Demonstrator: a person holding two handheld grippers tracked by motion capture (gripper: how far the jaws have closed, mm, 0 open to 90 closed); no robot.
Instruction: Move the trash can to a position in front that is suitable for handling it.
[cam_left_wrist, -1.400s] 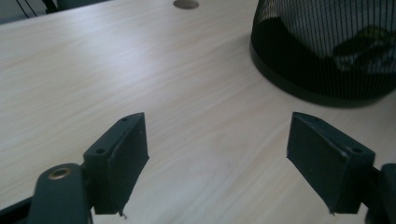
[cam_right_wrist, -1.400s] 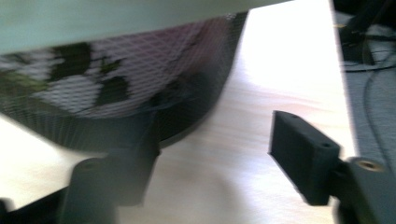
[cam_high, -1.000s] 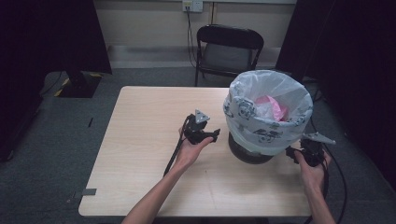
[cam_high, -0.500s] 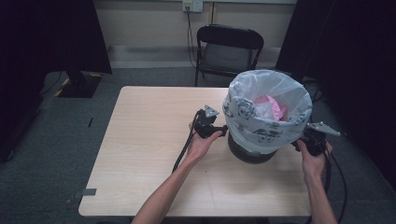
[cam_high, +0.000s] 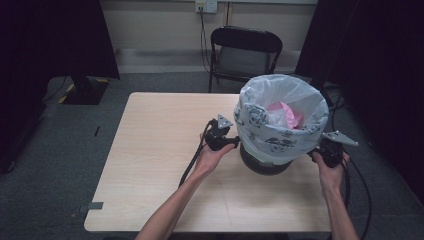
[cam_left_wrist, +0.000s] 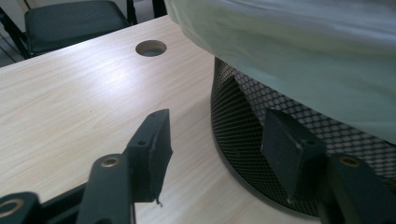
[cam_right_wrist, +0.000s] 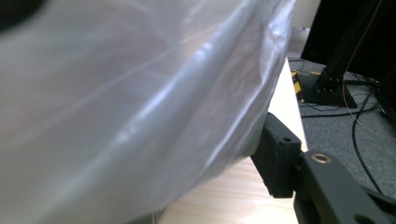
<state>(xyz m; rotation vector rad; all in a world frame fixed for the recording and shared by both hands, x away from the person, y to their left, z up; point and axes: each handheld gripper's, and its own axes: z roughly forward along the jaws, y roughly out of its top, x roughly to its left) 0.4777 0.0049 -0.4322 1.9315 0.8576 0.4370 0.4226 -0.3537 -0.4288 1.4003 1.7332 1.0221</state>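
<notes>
Left gripper (cam_left_wrist: 212, 144) with jaws spread apart, close beside the black mesh bin (cam_left_wrist: 243, 126); the bin's pale bag (cam_left_wrist: 299, 51) overhung it, a round hole (cam_left_wrist: 151, 47) marked the table (cam_left_wrist: 70, 107).

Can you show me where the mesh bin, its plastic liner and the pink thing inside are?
mesh bin (cam_left_wrist: 243, 135): left gripper view, on its black mesh wall.
plastic liner (cam_high: 260, 117): high view, on the folded-over outer side.
pink thing (cam_high: 285, 112): high view, on its crumpled middle inside the liner.
</notes>
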